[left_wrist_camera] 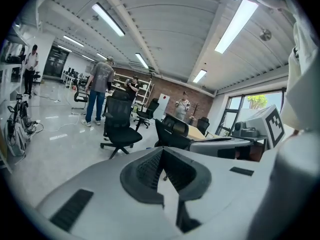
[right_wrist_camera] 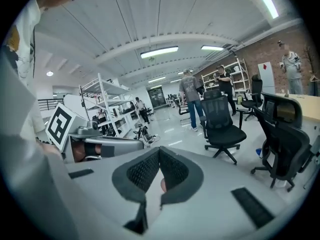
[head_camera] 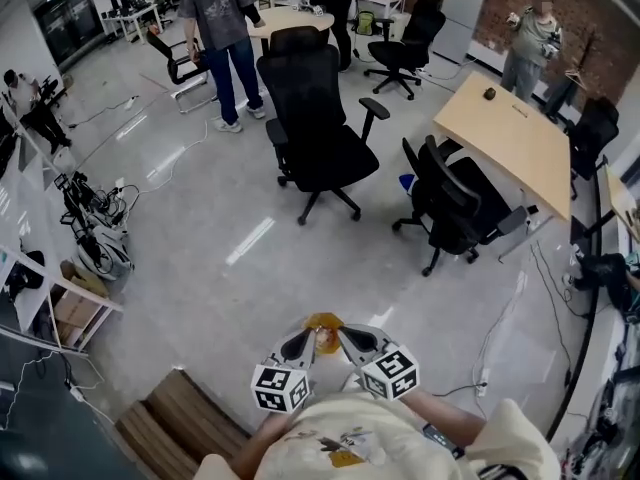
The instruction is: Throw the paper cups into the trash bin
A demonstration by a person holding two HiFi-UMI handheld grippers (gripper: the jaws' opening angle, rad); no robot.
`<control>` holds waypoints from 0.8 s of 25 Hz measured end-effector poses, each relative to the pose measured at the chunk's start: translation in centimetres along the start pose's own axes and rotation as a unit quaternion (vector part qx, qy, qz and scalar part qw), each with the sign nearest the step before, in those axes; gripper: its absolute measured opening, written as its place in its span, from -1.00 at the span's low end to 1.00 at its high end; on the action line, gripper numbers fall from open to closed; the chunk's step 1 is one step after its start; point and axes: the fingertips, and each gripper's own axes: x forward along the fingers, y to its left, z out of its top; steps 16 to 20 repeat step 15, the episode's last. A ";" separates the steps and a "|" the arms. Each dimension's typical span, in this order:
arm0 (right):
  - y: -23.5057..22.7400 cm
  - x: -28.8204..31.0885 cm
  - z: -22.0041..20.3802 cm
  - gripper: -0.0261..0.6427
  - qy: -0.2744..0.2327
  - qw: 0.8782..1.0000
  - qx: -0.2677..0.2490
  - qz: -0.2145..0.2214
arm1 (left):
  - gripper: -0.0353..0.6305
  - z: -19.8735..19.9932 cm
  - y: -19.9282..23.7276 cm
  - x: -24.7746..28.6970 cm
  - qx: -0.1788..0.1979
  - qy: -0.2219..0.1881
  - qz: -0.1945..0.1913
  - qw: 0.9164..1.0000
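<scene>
No paper cup and no trash bin can be made out in any view. In the head view both grippers are held close to the person's body at the bottom centre, with their tips almost touching. The left gripper [head_camera: 308, 340] [left_wrist_camera: 162, 151] points out over the office floor, and its jaws meet at the tips with nothing between them. The right gripper [head_camera: 338, 336] [right_wrist_camera: 160, 151] is shut too. A small orange-yellow thing [head_camera: 322, 321] shows just beyond the two tips; I cannot tell what it is.
A black office chair [head_camera: 315, 128] stands ahead and another [head_camera: 450, 203] sits by a wooden table [head_camera: 510, 133] at the right. People [head_camera: 220, 28] stand at the back. Cables and gear [head_camera: 95, 228] lie along the left wall. A wooden bench [head_camera: 180, 423] is at lower left.
</scene>
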 end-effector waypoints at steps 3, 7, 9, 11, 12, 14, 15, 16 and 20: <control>0.1 -0.8 1.0 -0.90 -0.013 1.000 -0.007 -0.001 | -0.88 1.3 -1.0 -0.1 0.006 -0.005 -0.012 1.000; 0.1 -2.1 1.5 -0.90 -0.030 0.999 -0.013 -0.009 | -0.88 1.8 -3.0 -0.1 0.015 -0.011 -0.028 0.999; -0.5 -2.3 1.8 -0.90 -0.032 0.999 -0.013 -0.010 | -0.88 2.0 -3.6 0.6 0.019 -0.011 -0.033 0.999; -1.3 -2.6 1.9 -0.90 -0.032 0.999 -0.012 -0.010 | -0.88 2.3 -4.3 1.4 0.022 -0.012 -0.035 0.999; -1.6 -2.8 1.9 -0.90 -0.032 0.999 -0.011 -0.010 | -0.88 2.4 -4.7 1.8 0.023 -0.013 -0.036 0.999; -2.2 -3.3 1.9 -0.90 -0.032 0.999 -0.007 -0.011 | -0.88 2.6 -5.4 2.4 0.025 -0.014 -0.038 0.999; -2.4 -3.5 1.9 -0.90 -0.032 0.999 -0.004 -0.011 | -0.88 2.7 -5.7 2.6 0.026 -0.015 -0.039 0.999; -2.4 -3.5 1.9 -0.90 -0.032 0.999 -0.004 -0.011 | -0.88 2.7 -5.7 2.6 0.026 -0.015 -0.039 0.999; -2.4 -3.5 1.9 -0.90 -0.032 0.999 -0.004 -0.011 | -0.88 2.7 -5.7 2.6 0.026 -0.015 -0.039 0.999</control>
